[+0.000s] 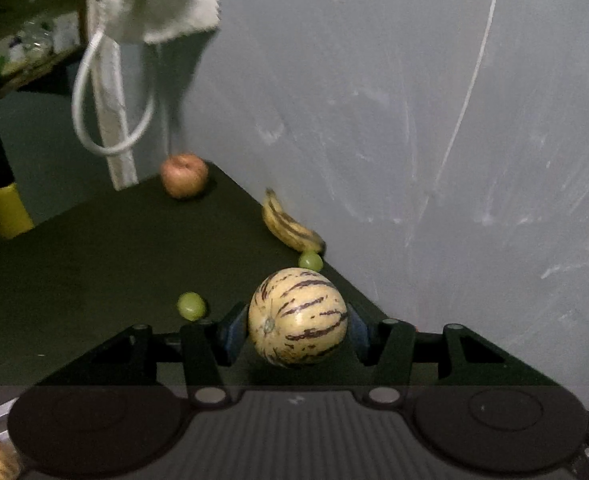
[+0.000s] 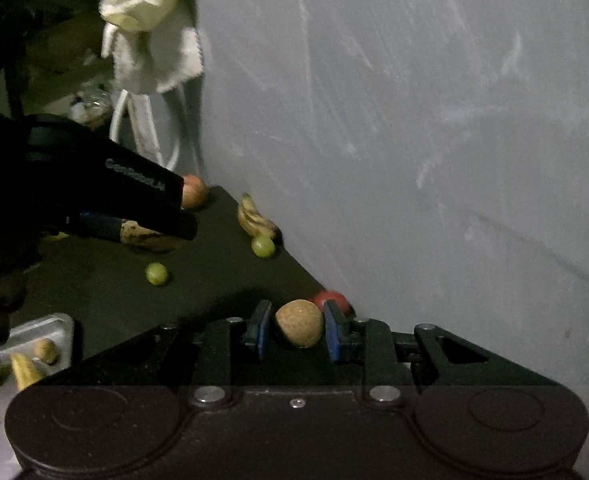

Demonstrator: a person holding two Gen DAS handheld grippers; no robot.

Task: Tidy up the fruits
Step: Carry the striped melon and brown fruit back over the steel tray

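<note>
Dark table (image 1: 94, 248): melon (image 1: 297, 317) inside left gripper (image 1: 292, 326)

Both pictures are dim and a little blurry, the gray wall (image 1: 414, 120) is the brightest part, the table (image 1: 94, 260) below it is dark, and the corners go black.

The only lettering is pale print along the black body of the left gripper (image 2: 156, 236), up and left of the right gripper's fingers; it seems to read "GenRobot.AI", blurred.
</note>
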